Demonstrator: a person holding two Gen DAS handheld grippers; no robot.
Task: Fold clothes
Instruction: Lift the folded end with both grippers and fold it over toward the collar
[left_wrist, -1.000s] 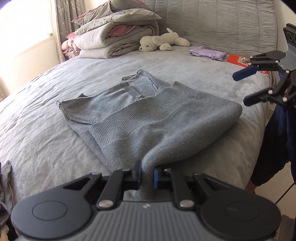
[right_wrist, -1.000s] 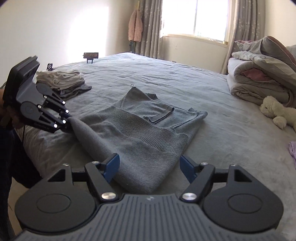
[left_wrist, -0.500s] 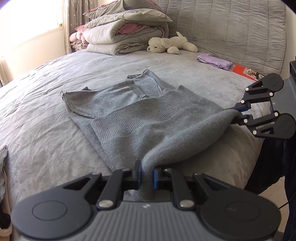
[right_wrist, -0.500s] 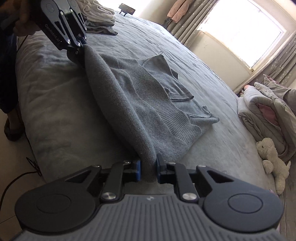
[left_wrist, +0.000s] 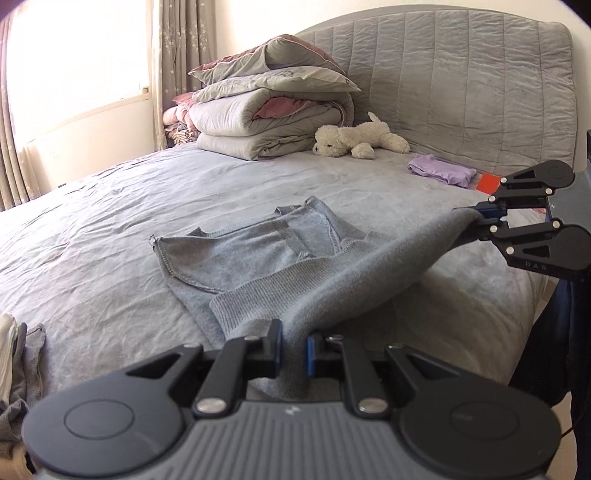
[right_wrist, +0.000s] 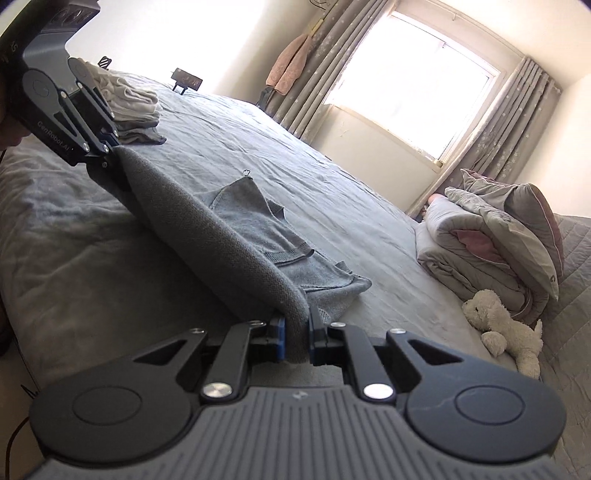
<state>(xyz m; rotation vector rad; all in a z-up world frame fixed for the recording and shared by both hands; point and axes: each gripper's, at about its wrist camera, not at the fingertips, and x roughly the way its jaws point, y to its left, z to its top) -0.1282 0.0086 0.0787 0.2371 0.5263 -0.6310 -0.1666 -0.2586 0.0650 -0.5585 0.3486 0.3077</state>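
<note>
The grey sweater (left_wrist: 280, 266) is pinched at both near corners, left gripper (left_wrist: 293, 350) and right gripper (right_wrist: 295, 338) fingers clamped narrow on it, near edge lifted, rest spread on the bed (left_wrist: 110, 221)

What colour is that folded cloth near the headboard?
Lilac; the folded cloth shows best in the left wrist view.
</note>
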